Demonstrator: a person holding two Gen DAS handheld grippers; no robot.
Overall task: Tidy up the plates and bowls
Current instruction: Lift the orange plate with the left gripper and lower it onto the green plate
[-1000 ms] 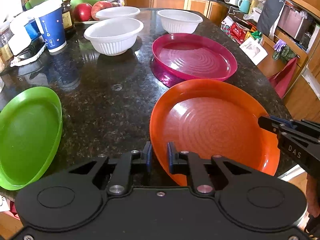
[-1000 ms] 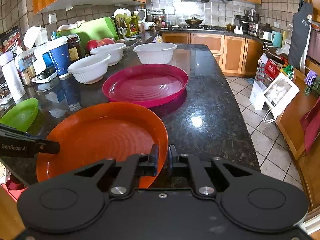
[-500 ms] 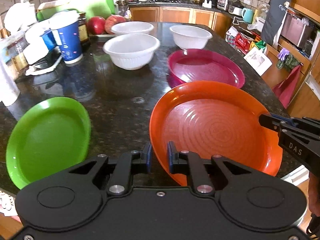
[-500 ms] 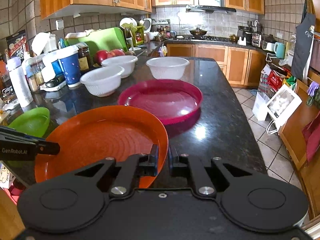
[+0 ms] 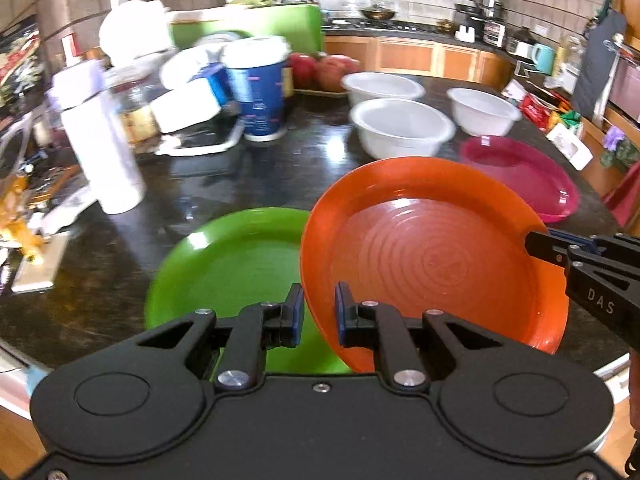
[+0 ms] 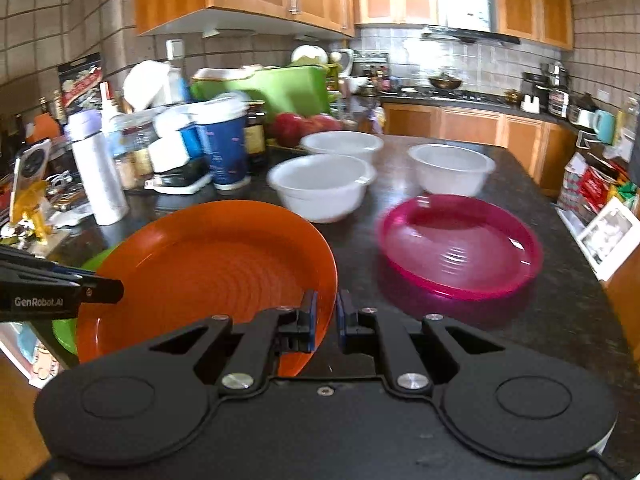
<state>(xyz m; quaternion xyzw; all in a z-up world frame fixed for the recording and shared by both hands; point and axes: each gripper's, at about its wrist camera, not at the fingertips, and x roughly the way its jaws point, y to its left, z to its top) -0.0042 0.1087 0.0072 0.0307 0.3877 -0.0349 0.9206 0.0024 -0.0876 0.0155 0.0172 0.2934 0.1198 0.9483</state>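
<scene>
Both grippers hold the orange plate (image 5: 432, 256) by its rim, lifted and tilted above the dark counter. My left gripper (image 5: 317, 314) is shut on its near-left rim; my right gripper (image 6: 327, 320) is shut on its right rim (image 6: 208, 276). The right gripper also shows at the plate's right edge in the left wrist view (image 5: 538, 242). The green plate (image 5: 232, 276) lies on the counter, partly under the orange one. The pink plate (image 6: 460, 248) lies to the right. Three white bowls (image 6: 324, 188) (image 6: 342, 145) (image 6: 450, 168) stand behind.
The granite counter (image 6: 560, 308) has clutter along its left side: a blue paper cup (image 5: 256, 92), a white bottle (image 5: 108, 148), jars, boxes, red apples (image 5: 328, 68) and a green bin (image 6: 280, 88). The counter's front and right edges drop to the floor.
Both grippers carried the orange plate leftward and up; it now overlaps the green plate and has moved away from the pink plate. Both grips stayed shut.
</scene>
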